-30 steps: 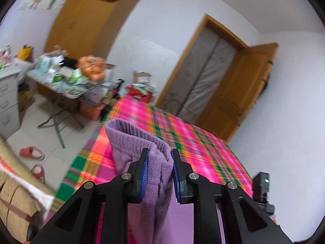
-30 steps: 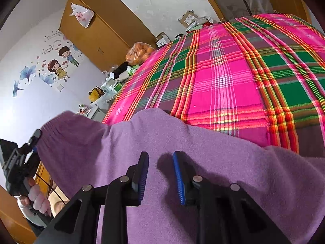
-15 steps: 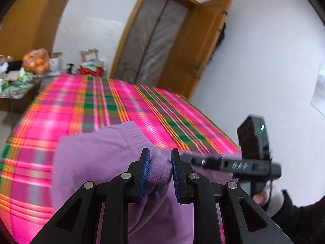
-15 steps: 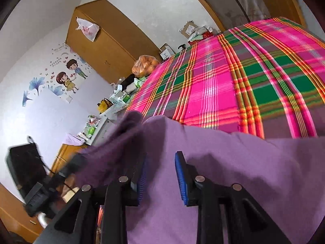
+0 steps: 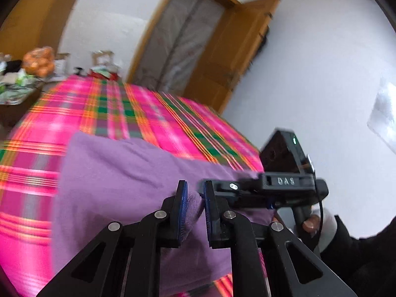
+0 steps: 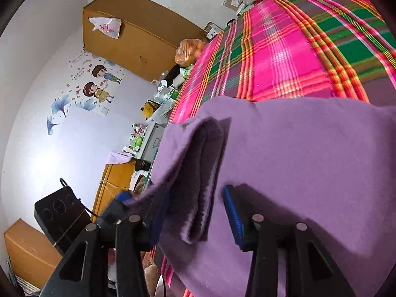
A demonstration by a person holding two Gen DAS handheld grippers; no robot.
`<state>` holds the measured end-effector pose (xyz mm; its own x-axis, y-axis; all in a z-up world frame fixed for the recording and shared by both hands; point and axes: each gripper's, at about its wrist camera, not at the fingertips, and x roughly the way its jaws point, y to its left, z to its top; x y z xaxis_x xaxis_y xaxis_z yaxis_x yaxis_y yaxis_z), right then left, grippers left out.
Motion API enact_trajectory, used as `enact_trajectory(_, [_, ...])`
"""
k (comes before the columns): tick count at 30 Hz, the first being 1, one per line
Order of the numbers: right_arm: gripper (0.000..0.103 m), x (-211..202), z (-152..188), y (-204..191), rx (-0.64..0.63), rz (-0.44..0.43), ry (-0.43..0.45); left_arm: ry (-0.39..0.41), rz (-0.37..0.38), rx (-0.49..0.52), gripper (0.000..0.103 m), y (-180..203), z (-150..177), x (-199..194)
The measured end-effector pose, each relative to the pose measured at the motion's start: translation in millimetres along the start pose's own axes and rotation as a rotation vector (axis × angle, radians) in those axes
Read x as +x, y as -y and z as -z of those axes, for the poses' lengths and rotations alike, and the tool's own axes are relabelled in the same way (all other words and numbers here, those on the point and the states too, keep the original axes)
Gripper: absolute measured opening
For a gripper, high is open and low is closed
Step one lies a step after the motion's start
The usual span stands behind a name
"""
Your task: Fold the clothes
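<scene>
A: Currently, where is the purple fleece garment [image 5: 116,173] relative to the plaid bed cover [image 5: 99,113]?

B: It lies spread over the near part of the plaid bed cover, with its near margin lifted clear of that cover. The left tool [image 5: 194,198] is pinching a bunched edge of the fleece between its blue pads. The right tool [image 6: 195,208] stands spread, with a doubled flap of the same fleece hanging between its fingers; neither pad is seen pressing on the flap.

A: What failure modes apply from this state?

B: Three, as a judgement.
1. Slip at the left tool. The pinch takes only a narrow bunch of thick pile. A sideways pull across the plaid bed cover could draw the edge out of the pads.
2. Uneven fold. The right tool holds nothing, so the flap is supported on one side only. If the left tool travels alone, the layers may skew and the fold line will run crooked.
3. Collision. The two tools sit just beside each other above the near edge of the plaid bed cover. A closing move by the right tool could strike the left tool or catch a single layer, not both.

A: Is the fold stage determinable?

B: No. The doubled flap shows at least one fold present; beyond that I cannot tell.
</scene>
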<state>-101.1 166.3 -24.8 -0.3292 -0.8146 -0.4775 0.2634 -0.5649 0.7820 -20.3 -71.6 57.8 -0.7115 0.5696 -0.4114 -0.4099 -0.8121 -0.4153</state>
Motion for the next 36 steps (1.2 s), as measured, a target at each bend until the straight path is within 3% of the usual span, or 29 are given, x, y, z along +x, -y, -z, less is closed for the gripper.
enact_trajectory(2, [0.05, 1, -6, -2, 0.002, 0.014, 0.017, 0.035, -0.042, -0.047, 0.014, -15, -4, -13])
enact_trajectory(4, [0.052, 0, -13, -3, 0.013, 0.014, 0.045, 0.056, -0.038, -0.101, 0.014, -26, -8, -22])
enact_trajectory(5, [0.052, 1, -16, -2, 0.019, 0.013, 0.052, 0.064, -0.028, -0.118, 0.019, -29, -9, -25])
enact_trajectory(6, [0.053, 3, -17, -1, 0.024, 0.011, 0.047, 0.063, -0.019, -0.119, 0.023, -29, -8, -25])
enact_trajectory(9, [0.053, 11, -19, -4, 0.004, 0.033, 0.017, 0.013, -0.031, -0.105, 0.023, -29, -1, -15])
enact_trajectory(17, [0.056, 35, -38, -11, -0.067, 0.124, -0.009, -0.016, -0.251, -0.121, 0.024, -61, 25, -26])
enact_trajectory(22, [0.056, 51, -51, -15, -0.112, 0.181, -0.02, -0.061, -0.252, -0.168, 0.025, -77, 46, -27])
enact_trajectory(28, [0.057, 60, -51, -19, -0.109, 0.144, -0.059, -0.056, -0.24, -0.161, 0.029, -76, 50, -29])
enact_trajectory(34, [0.051, 68, -51, -21, -0.106, 0.122, -0.094, -0.061, -0.237, -0.165, 0.035, -82, 48, -23])
enact_trajectory(36, [0.041, 71, -53, -18, -0.102, 0.128, -0.093, -0.062, -0.228, -0.168, 0.036, -85, 47, -23])
